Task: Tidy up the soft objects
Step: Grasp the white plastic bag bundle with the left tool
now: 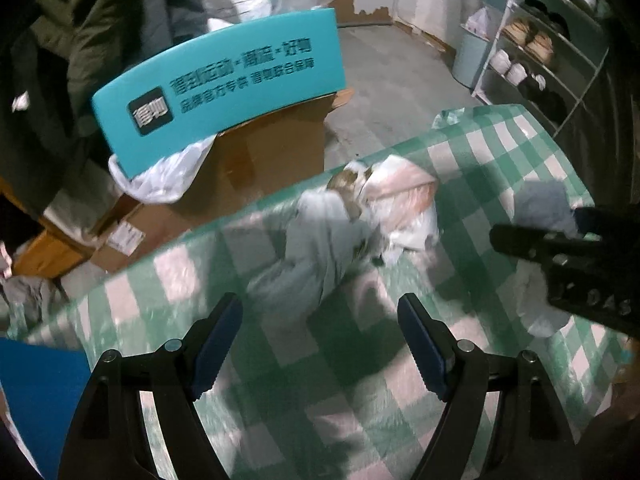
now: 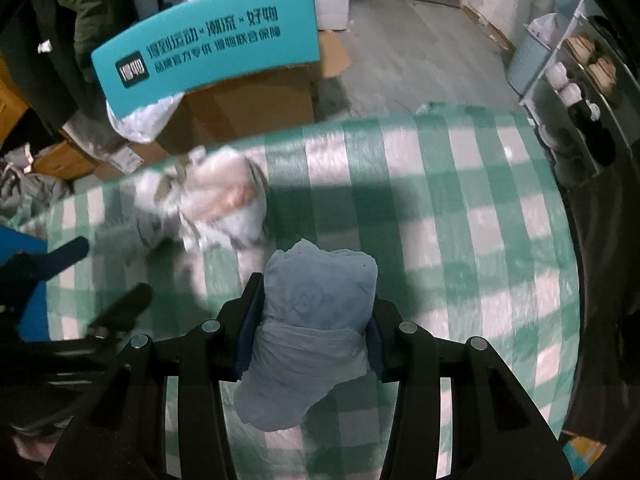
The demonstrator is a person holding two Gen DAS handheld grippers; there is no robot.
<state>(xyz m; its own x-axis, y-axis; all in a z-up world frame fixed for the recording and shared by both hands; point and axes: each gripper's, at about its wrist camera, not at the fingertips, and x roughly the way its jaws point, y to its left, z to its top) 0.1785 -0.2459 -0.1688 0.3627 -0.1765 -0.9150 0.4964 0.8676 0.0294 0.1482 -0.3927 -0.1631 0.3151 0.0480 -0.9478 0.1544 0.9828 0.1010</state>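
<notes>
Left of the pale bundle of clothes (image 1: 340, 220) on the checked counter (image 1: 360, 400), the left tool (image 1: 320, 344) hovers low with fingers spread and empty, while right of the bundle the right tool (image 2: 312, 324) pinches a blue cloth (image 2: 316, 312), plain only from its own camera.

Teal sign (image 1: 224, 84) leans on cardboard box (image 1: 276, 148).

A green checked tablecloth (image 2: 460, 208) lies bare across its right half, giving open passage there, while a pale bagged bundle (image 2: 216, 204) blocks the far left edge and the left gripper (image 2: 100, 280) crowds the near left.
</notes>
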